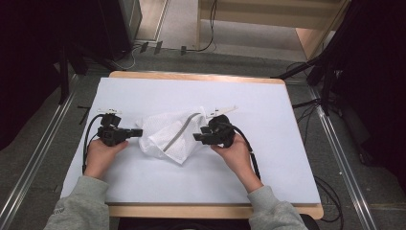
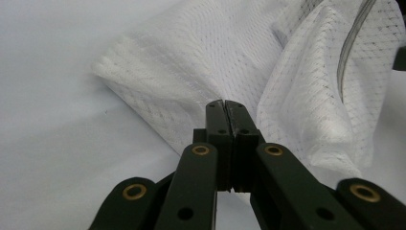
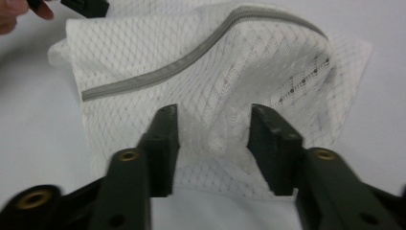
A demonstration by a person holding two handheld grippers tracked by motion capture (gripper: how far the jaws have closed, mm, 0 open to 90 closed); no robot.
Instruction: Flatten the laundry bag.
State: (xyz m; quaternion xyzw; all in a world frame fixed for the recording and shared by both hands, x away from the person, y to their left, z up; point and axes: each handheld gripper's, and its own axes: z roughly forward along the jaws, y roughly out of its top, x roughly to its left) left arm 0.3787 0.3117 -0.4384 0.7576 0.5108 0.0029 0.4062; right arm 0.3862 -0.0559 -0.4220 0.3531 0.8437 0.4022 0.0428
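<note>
Mesh laundry bag (image 1: 173,133) mid-table (image 1: 268,172), a hand-held gripper at each end.

On the left, the left hand-held gripper (image 1: 138,132) is pinched tight on the bag's left edge. The bag lies crumpled, its grey zipper (image 1: 179,133) running across. On the right, the right hand-held gripper (image 1: 197,137) stands half open, mesh bunched between its jaws but unpressed. Best bet: keep that left pinch firm and bite one clean layer before pulling.

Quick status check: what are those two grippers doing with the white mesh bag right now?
Left gripper shut, pinching the mesh laundry bag's edge. Right gripper open, jaws apart over the mesh, gripping nothing. Bag crumpled on the table, grey zipper up. Nothing in the way.
</note>
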